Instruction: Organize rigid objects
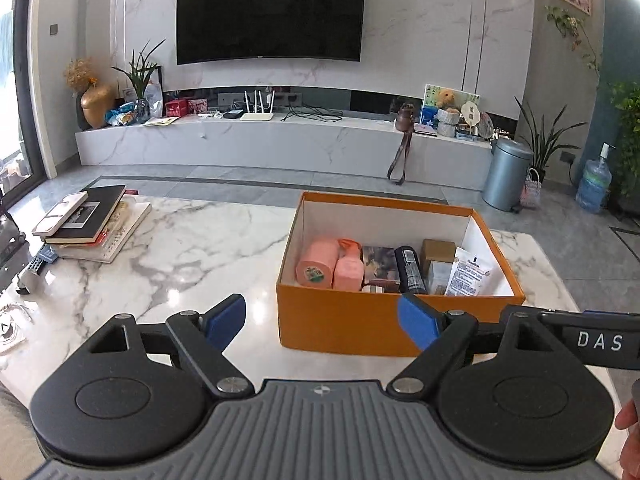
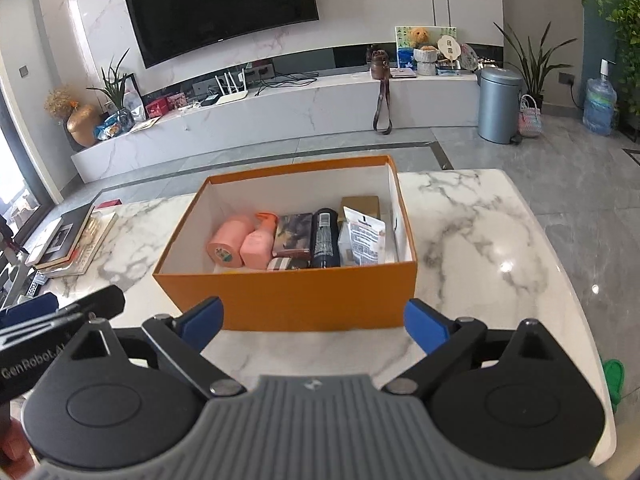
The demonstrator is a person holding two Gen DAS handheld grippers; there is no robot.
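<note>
An open orange box (image 1: pixel 344 320) (image 2: pixel 288 300) stands on the marble table. Inside lie a pink roll (image 1: pixel 316 260) (image 2: pixel 228 242), a pink spray bottle (image 1: pixel 349 266) (image 2: pixel 260 240), a patterned box (image 1: pixel 380 266) (image 2: pixel 292 234), a black can (image 1: pixel 410 270) (image 2: pixel 325 238), a brown carton (image 1: pixel 436 250) (image 2: pixel 360 203) and a white pouch (image 1: pixel 468 274) (image 2: pixel 364 238). My left gripper (image 1: pixel 320 320) is open and empty, in front of the box's near left corner. My right gripper (image 2: pixel 314 322) is open and empty, in front of the box's near wall.
A stack of books (image 1: pixel 86 222) (image 2: pixel 64 240) lies at the table's far left. The marble table (image 1: pixel 180 248) (image 2: pixel 480 240) has bare surface left and right of the box. Beyond are a TV bench (image 1: pixel 280 140), a grey bin (image 1: pixel 506 174) and a water bottle (image 1: pixel 596 186).
</note>
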